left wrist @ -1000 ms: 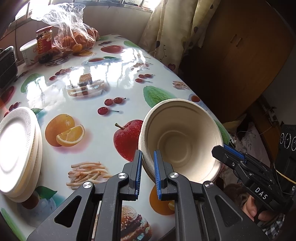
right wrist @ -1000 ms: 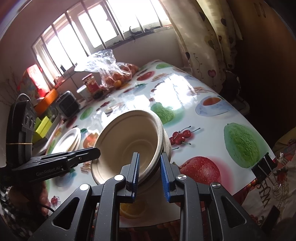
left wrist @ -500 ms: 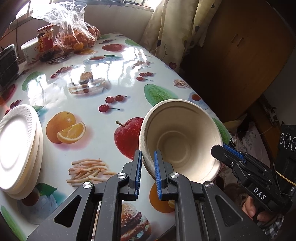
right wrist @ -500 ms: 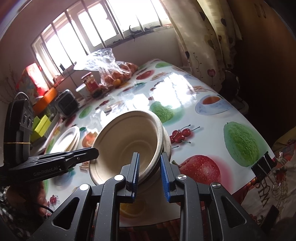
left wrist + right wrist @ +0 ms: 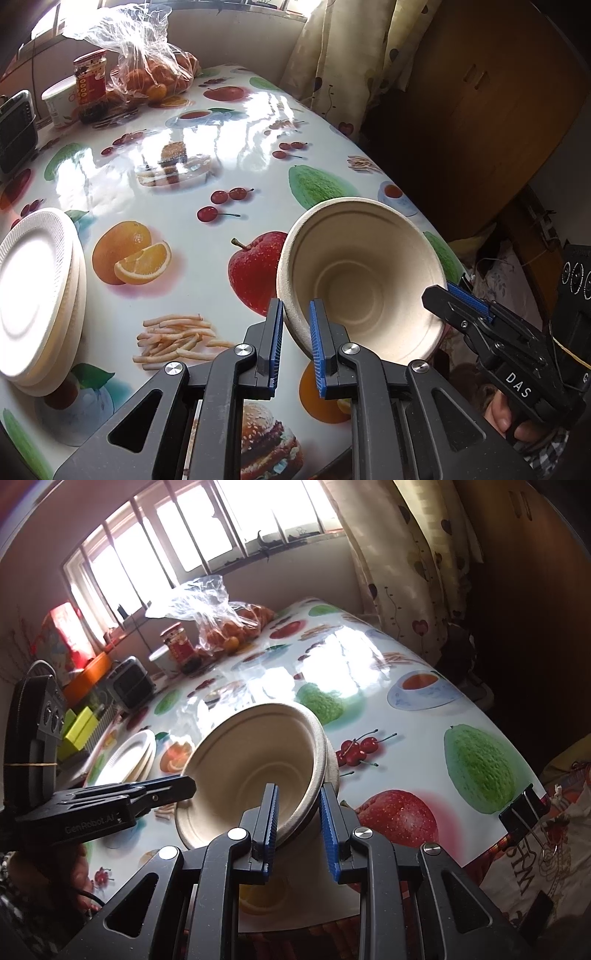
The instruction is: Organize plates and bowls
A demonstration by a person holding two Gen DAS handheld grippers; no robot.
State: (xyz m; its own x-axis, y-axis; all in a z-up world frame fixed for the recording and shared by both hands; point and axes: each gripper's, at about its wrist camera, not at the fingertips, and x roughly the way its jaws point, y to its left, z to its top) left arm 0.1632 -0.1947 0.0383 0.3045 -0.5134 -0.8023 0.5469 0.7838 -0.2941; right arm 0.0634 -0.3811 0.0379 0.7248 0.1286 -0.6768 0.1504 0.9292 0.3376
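Left gripper opening on bowl rim, right gripper clamps nested bowls; plates stacked left, bowls unplaced.

- The bowl my grippers hold is plain cream, no print.
- My left gripper is black with blue ribbed pads; my right gripper matches.
- The tablecloth is glossy white, printed with red apples, orange slices, cherries, green fruit, fries and a burger.
- The stack of plates is white.
- The curtain is pale cream with dark red hearts.
- The jar has a red label.
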